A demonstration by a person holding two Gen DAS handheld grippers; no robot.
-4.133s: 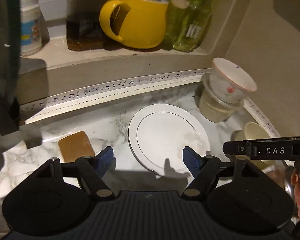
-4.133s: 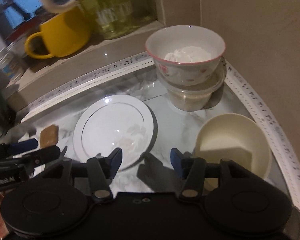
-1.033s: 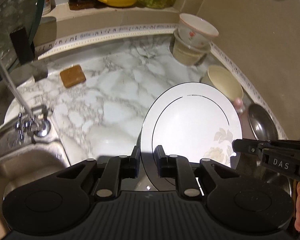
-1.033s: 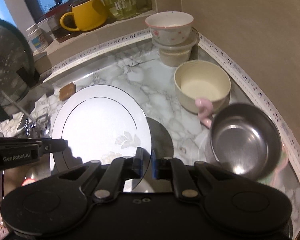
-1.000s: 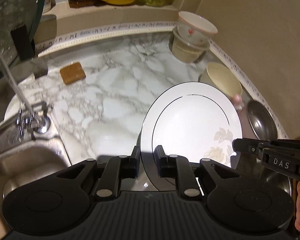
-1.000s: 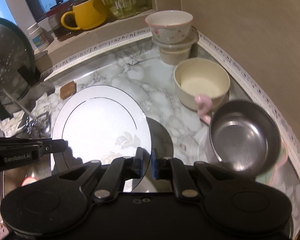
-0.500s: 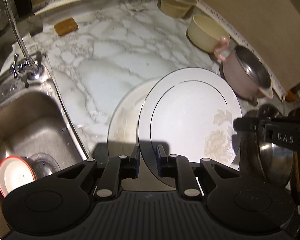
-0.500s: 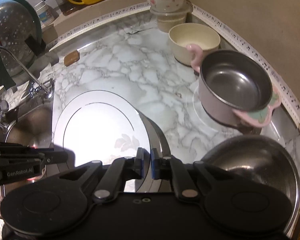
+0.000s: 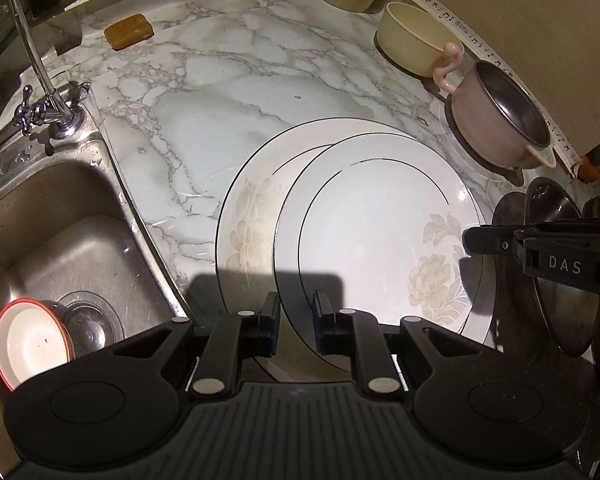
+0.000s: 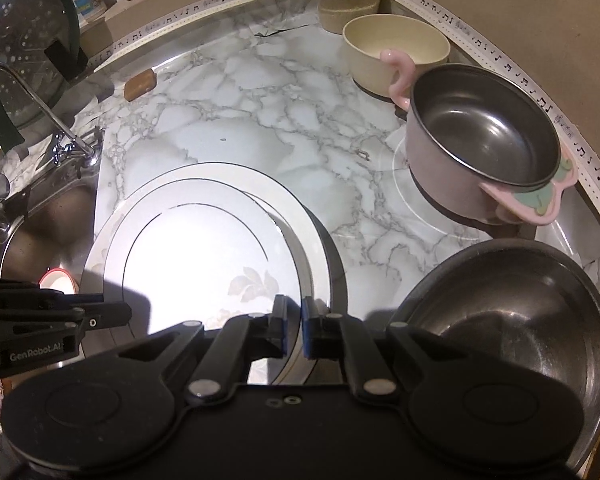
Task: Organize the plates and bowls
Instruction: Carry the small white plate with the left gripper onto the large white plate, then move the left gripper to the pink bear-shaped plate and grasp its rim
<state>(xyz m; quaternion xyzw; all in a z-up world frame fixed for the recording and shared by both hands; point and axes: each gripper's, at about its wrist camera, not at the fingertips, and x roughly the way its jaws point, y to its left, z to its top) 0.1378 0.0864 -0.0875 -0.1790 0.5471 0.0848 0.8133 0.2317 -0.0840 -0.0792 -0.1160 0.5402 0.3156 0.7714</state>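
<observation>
Two white round flowered plates, top plate [image 9: 372, 240] pinched at its near rim by left gripper [image 9: 296, 322] and right gripper [image 10: 294, 330], just above bottom plate [image 9: 248, 216] on marble counter [image 9: 220, 92], one cream bowl [image 9: 412, 40], one pink metal pot [image 10: 480, 148], right gripper lettered "DAS", left "GenRobot.AI".

Two black plastic grippers are seen. The left gripper [image 9: 296, 322] is made of two thin arms joined by round silver screws, with two big round black discs and a ridged black block behind. White letters "DAS" are printed on the right gripper [image 10: 294, 330], and "GenRobot.AI" on the left one. Blue pads [image 10: 285, 334] are fitted inside the right fingers.
</observation>
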